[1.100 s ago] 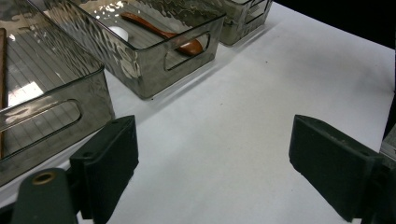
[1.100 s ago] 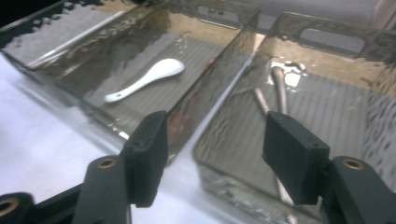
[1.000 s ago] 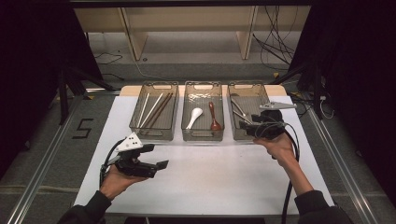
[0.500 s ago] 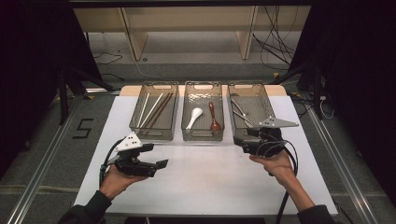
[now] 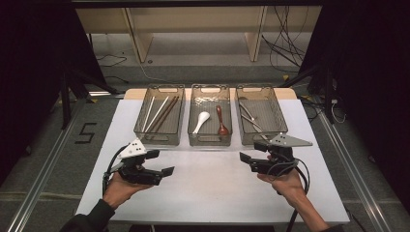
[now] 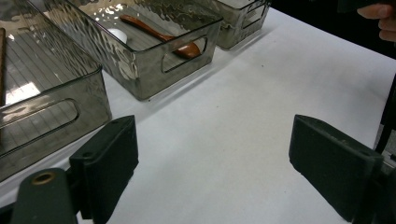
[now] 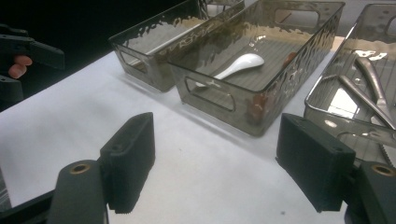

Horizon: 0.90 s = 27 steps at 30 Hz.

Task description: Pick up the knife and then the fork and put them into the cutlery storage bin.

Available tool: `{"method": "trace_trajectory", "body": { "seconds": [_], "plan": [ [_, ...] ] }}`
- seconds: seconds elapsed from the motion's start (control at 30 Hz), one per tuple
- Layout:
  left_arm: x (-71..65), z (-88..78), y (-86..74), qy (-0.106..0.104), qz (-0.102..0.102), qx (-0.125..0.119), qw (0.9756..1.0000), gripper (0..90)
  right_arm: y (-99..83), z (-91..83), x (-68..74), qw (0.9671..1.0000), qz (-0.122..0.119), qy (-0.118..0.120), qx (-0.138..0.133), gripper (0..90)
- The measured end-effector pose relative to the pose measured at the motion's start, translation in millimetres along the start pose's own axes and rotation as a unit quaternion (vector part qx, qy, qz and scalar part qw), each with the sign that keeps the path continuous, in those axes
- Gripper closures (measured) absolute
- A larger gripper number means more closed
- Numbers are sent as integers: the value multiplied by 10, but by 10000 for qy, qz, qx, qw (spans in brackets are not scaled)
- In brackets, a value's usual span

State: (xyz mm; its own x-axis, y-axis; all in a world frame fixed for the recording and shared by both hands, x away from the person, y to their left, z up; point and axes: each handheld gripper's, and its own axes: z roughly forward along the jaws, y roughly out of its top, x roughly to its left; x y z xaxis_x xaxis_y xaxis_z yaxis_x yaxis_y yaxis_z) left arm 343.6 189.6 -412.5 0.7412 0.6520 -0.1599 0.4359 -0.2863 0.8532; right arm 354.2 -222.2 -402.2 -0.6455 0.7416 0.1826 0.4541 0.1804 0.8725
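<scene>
The right tray (image 5: 270, 126), holding metal cutlery (image 5: 251, 118), sits at the far right of the white tabletop (image 5: 208, 188), just beyond the right claw (image 5: 247, 159). That claw has just been opening; its jaws stand wide apart with nothing between them. The left claw (image 5: 167, 171) hovers near the left tray (image 5: 159, 116), jaws apart, empty.

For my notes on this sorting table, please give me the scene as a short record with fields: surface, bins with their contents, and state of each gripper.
surface: white table
left bin: chopsticks
middle bin: white spoon, brown spoon
right bin: metal cutlery
left gripper: open, nothing between its jaws, over the table
right gripper: jaws have just been opening, nothing between them, in front of the right bin
</scene>
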Motion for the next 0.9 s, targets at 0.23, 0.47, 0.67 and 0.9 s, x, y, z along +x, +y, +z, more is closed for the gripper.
{"method": "trace_trajectory", "body": {
  "seconds": [0.23,0.47,0.67,0.9],
  "plan": [
    [-8,-26,-3,-12,0,-62,10000,152,-86,-56,87,10000,-31,16,7,276],
    [-18,-44,-15,-45,-41,-95,9999,152,-190,-66,137,9999,-89,-10,128,268],
    [-12,-71,-21,-80,-93,-161,9998,152,-239,-98,177,9998,-119,-102,120,245],
    [-23,-61,-27,-88,-112,-172,9998,152,-248,-128,157,9998,-108,-143,81,247]
  ]
}}
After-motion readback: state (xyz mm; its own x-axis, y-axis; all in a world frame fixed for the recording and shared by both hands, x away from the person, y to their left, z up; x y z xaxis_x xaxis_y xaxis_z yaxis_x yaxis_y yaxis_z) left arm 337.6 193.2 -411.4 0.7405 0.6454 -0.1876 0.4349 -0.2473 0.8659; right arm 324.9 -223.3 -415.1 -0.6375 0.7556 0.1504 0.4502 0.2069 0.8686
